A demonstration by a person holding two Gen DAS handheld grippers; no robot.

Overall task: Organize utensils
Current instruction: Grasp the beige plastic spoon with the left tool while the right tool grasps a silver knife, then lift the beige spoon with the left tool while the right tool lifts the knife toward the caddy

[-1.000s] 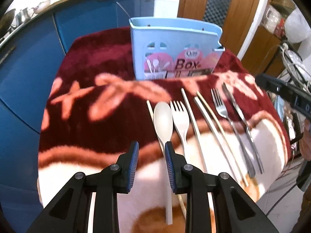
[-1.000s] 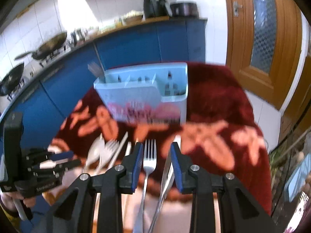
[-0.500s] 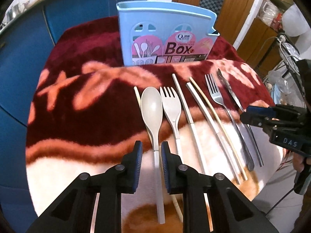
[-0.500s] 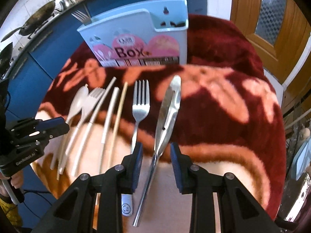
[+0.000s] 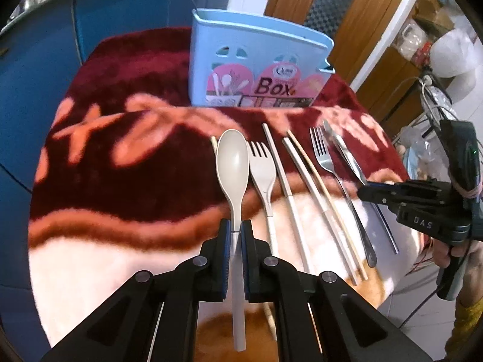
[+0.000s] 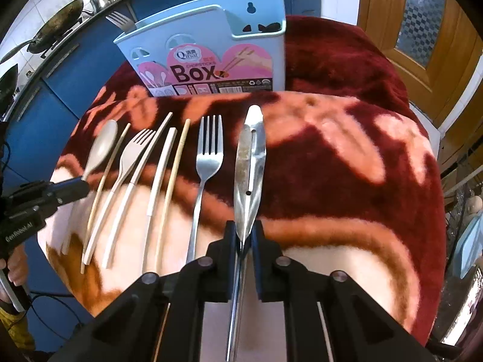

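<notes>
The left tool (image 5: pixel 236 230) was clamped on the handle of a pale spoon (image 5: pixel 232 163), its blue pads pressed to either side of the stem, with the bowl of the spoon lying just ahead of the tips on the red and cream blanket (image 5: pixel 126 157) that covered the worktop. The right tool (image 6: pixel 243 235) was closing its jaws on the thin stem of a steel knife (image 6: pixel 250 163), the pads already against the metal, and the blade ran straight ahead from the tips. Between the two tools lay the other utensils in a row, handles towards the tools: a pale fork (image 5: pixel 262 169) just to the right of the spoon, several chopsticks (image 6: pixel 163 166) beside it, then a steel fork (image 6: pixel 208 157) just left of the knife. One more thin chopstick (image 6: pixel 105 181) lay between the spoon and the pale fork in the right wrist view. Well ahead of both tools a light blue box (image 6: pixel 208 45) stood upright on the blanket, its front carrying a pink label. The tines of a metal fork (image 6: pixel 120 22) stuck up from its far left corner; what else the box held was hidden by its front wall.
</notes>
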